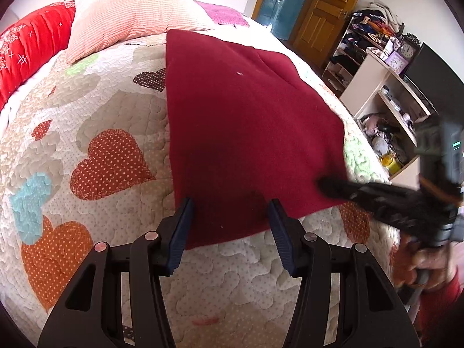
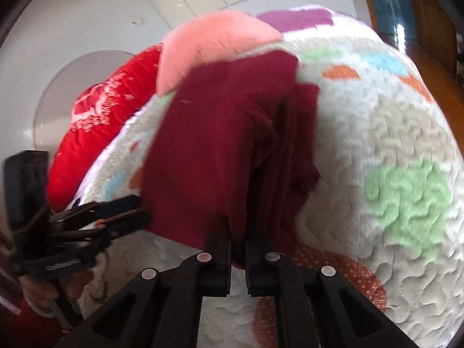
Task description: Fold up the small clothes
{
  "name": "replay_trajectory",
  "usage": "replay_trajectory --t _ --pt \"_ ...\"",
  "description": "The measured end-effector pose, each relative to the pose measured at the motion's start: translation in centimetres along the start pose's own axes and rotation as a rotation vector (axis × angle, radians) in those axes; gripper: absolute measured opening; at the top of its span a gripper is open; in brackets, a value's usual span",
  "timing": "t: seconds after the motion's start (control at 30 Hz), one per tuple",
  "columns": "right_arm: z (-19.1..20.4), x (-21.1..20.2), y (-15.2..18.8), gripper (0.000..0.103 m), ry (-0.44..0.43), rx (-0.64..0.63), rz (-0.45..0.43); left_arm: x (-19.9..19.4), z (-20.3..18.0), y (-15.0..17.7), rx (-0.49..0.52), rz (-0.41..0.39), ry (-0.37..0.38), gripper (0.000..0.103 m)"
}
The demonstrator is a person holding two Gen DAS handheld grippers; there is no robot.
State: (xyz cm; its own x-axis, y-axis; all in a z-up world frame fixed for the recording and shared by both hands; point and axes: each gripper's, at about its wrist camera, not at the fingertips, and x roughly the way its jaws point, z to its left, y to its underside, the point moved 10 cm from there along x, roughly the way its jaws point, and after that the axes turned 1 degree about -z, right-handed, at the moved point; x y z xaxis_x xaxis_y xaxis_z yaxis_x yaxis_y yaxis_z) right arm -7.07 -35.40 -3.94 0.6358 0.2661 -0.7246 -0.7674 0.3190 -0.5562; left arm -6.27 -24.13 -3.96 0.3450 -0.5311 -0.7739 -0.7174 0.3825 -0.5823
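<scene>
My left tool (image 1: 230,213) is spread wide, holding nothing, w/ its tips just over the near left corner of the maroon garment (image 1: 246,121) that lies on the bed quilt (image 1: 95,156). My right tool (image 2: 237,243) is clenched on the near right corner of the garment. I judge a fold is starting: next I must close the left tool on its corner, then carry both corners to the far edge. Quilt around is free on the left; farther back the pink pillow (image 1: 136,11) nearly touches the far edge, so less room there.
</scene>
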Motion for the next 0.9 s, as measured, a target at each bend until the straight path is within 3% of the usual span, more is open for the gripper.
replay_trajectory --t 0.13,0.23,0.33,0.43,0.6,0.67,0.77,0.9 --pt "0.6 -1.5 -0.9 0.007 -0.007 -0.028 -0.045 -1.4 -0.3 -0.4 0.010 -0.044 -0.010 0.053" --pt "0.7 -4.0 -2.2 0.017 0.014 -0.040 -0.099 -2.0 -0.1 -1.5 0.015 -0.078 -0.027 0.053" --pt "1.9 -6.2 -4.0 0.017 0.004 -0.057 -0.179 -1.6 0.7 -2.8 -0.008 -0.091 -0.064 0.053" --pt "3.6 -5.9 -6.0 0.017 -0.016 -0.094 -0.204 -1.0 1.0 -4.1 -0.027 -0.110 -0.087 0.053" --pt "2.2 -1.5 -8.1 0.016 0.080 -0.131 -0.142 0.9 1.4 -5.3 -0.035 -0.103 -0.129 0.053" --pt "0.5 0.7 -8.3 0.010 0.157 -0.127 -0.092 1.7 1.4 -5.3 -0.029 -0.092 -0.125 0.056" --pt "-0.9 1.5 -7.6 0.008 0.139 -0.071 -0.079 2.3 1.4 -5.3 -0.021 -0.092 -0.131 0.063" --pt "-0.9 1.5 -7.2 0.008 0.140 -0.106 -0.095 2.9 1.6 -5.2 -0.026 -0.087 -0.135 0.065"
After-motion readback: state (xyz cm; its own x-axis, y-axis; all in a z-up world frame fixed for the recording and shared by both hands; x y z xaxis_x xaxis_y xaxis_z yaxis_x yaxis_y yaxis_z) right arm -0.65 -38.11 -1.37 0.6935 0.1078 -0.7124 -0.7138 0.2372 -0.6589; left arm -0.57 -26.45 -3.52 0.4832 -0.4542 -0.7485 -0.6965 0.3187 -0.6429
